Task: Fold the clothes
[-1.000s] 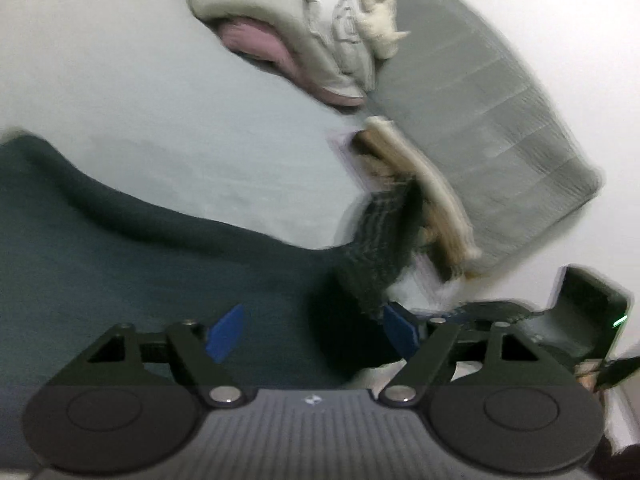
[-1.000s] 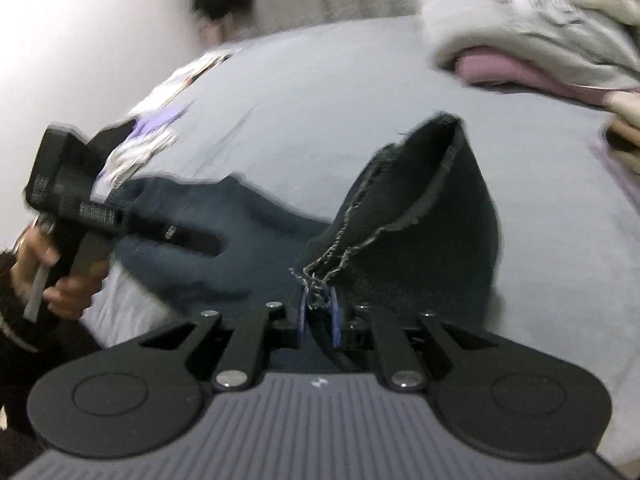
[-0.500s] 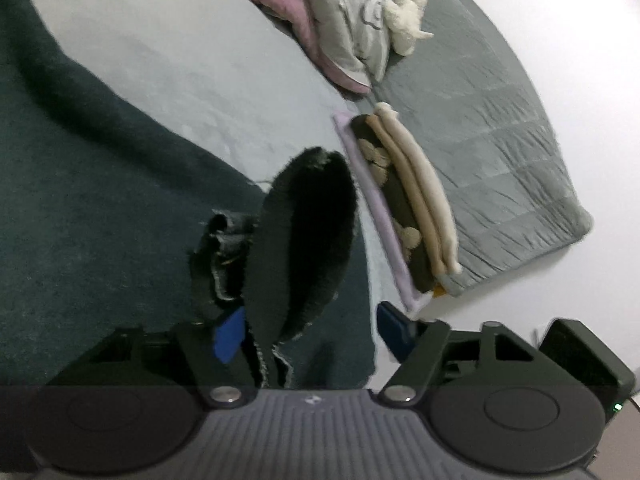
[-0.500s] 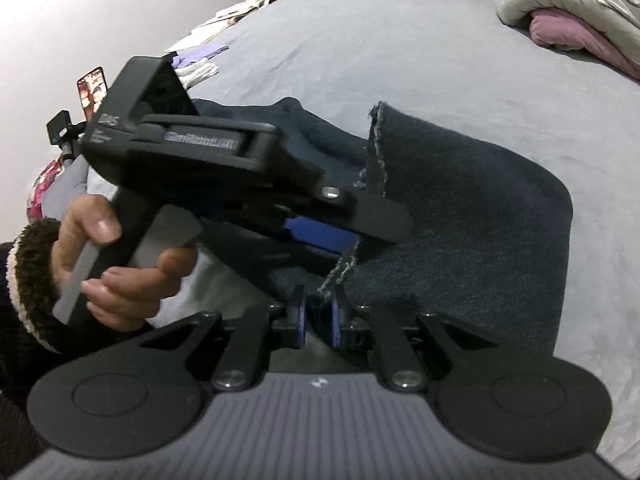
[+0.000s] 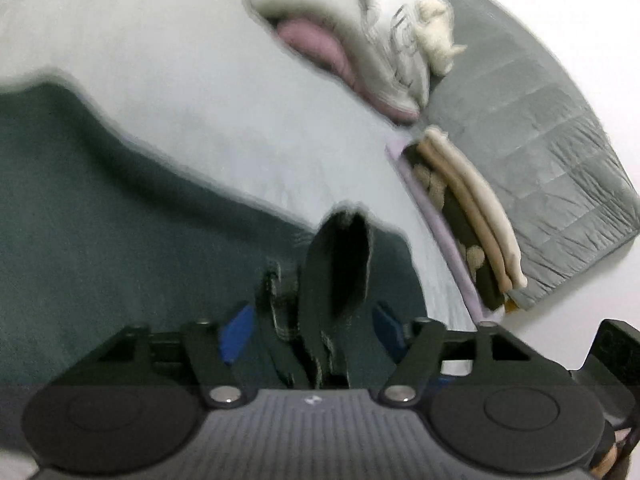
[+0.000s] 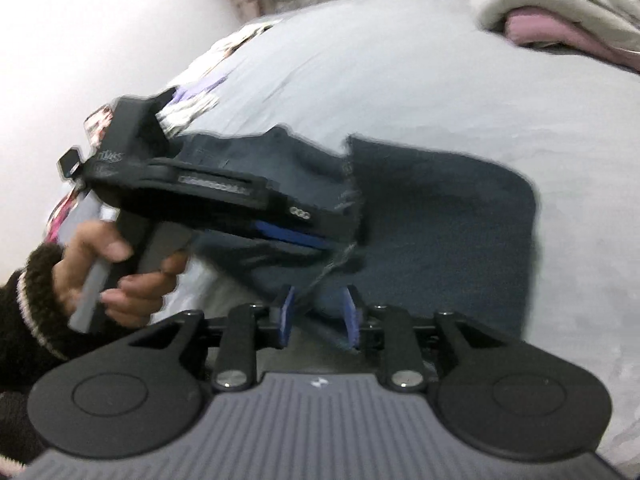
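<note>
1. A dark blue garment (image 6: 440,208) lies spread on the pale grey bed (image 6: 400,60), partly folded, with a frayed raw edge standing up near its middle.
2. The left tool (image 5: 310,328) has its blue pads wide apart and its jaws are opening; a raised fold of the dark cloth stands between them, but neither pad presses on it, so the tool is released.
3. The right tool (image 6: 318,314) sits low over the near edge of the garment. Its jaws are opening, a frayed strip of the cloth runs between the pads, and there is a gap on both sides, so it too is released.
4. In the right wrist view the left tool's black body crosses over the garment, held by a hand (image 6: 116,276) in a dark fuzzy sleeve (image 6: 32,304).
5. Beyond the garment, a stack of folded clothes (image 5: 472,216) in beige and brown rests at the bed's edge beside a grey quilted blanket (image 5: 540,140).
6. Farther back lies a heap of light grey and pink clothing (image 5: 360,48), well apart from the dark garment.
</note>
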Tool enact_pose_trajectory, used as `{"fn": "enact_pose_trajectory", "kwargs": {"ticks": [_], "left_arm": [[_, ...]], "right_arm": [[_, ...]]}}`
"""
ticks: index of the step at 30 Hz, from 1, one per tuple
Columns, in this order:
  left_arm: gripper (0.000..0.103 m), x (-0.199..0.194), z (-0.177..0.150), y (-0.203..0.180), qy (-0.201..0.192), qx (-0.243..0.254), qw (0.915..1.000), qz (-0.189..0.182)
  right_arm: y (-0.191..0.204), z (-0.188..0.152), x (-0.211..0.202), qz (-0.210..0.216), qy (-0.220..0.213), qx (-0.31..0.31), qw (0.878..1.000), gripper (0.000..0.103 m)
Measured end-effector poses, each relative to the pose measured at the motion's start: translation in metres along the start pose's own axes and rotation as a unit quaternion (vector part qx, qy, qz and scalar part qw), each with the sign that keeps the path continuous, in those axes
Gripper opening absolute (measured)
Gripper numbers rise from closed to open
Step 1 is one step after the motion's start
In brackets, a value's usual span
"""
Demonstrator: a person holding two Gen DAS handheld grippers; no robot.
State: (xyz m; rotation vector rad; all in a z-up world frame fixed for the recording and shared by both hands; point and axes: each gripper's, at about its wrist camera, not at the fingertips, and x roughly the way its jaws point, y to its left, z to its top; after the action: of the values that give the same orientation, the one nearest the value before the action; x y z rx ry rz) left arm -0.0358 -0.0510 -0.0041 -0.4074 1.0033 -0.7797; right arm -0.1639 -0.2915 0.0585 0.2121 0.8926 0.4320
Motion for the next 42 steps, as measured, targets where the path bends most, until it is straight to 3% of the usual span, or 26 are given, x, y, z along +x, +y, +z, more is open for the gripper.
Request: {"fn": "enact_pose_trajectory", "kwargs": {"ticks": [3, 7, 10, 12, 14, 15, 19, 21, 25, 28, 30, 32, 35, 39, 42], "left_arm": [[0.078, 0.005, 0.009, 0.006, 0.003, 0.011, 0.9999, 0.013], [0.058, 0.011, 0.009, 0.025, 0.002, -0.006, 1.0000, 0.007], [0.055, 0.014, 0.005, 0.034, 0.001, -0.014, 0.9998, -0.010], [0.053, 0.017, 0.003, 0.040, -0.001, -0.021, 0.9996, -0.020], [0.041, 0.025, 0.002, 0.045, -0.007, -0.033, 0.9991, -0.025], [0.039, 0.029, 0.002, 0.047, -0.009, -0.039, 0.9989, -0.024], [0.008, 0.042, 0.007, 0.047, -0.026, -0.040, 0.9989, -0.003], [0.006, 0.050, 0.008, 0.045, -0.030, -0.035, 0.9989, 0.014], [0.009, 0.058, 0.010, 0.045, -0.022, -0.032, 0.9992, 0.005], [0.032, 0.050, 0.013, 0.056, -0.002, -0.060, 0.9973, -0.043], [0.036, 0.043, 0.014, 0.060, -0.002, -0.059, 0.9965, -0.058], [0.036, 0.039, 0.014, 0.061, 0.003, -0.048, 0.9970, -0.061], [0.036, 0.037, 0.014, 0.064, 0.013, -0.042, 0.9954, -0.086], [0.053, 0.036, 0.009, 0.070, 0.018, -0.043, 0.9919, -0.118], [0.068, 0.035, 0.005, 0.075, 0.010, -0.048, 0.9858, -0.160]], "right_arm": [[0.014, -0.003, 0.006, 0.000, 0.001, -0.042, 0.999, 0.035], [0.041, -0.015, 0.014, -0.031, 0.007, -0.143, 0.989, 0.036], [0.058, -0.024, 0.028, -0.073, 0.014, -0.236, 0.969, 0.036], [0.057, -0.027, 0.034, -0.086, 0.025, -0.259, 0.962, 0.035], [0.054, -0.027, 0.040, -0.087, 0.034, -0.274, 0.957, 0.019], [0.051, -0.026, 0.036, -0.073, 0.034, -0.272, 0.959, 0.007], [0.044, -0.023, 0.021, -0.032, 0.039, -0.265, 0.963, 0.005], [0.038, -0.025, 0.015, -0.025, 0.062, -0.265, 0.962, 0.004], [0.031, -0.032, 0.019, -0.024, 0.086, -0.251, 0.964, 0.010], [0.029, -0.032, 0.018, -0.011, 0.095, -0.229, 0.969, 0.022], [0.025, -0.021, 0.002, 0.029, 0.059, -0.201, 0.977, 0.022], [0.017, -0.009, -0.011, 0.044, 0.013, -0.172, 0.984, 0.022], [0.005, 0.007, -0.015, -0.003, -0.040, -0.146, 0.988, 0.022], [-0.001, 0.010, 0.022, -0.075, -0.025, -0.158, 0.984, 0.021], [0.000, 0.006, 0.053, -0.072, 0.002, -0.162, 0.984, 0.021]]}}
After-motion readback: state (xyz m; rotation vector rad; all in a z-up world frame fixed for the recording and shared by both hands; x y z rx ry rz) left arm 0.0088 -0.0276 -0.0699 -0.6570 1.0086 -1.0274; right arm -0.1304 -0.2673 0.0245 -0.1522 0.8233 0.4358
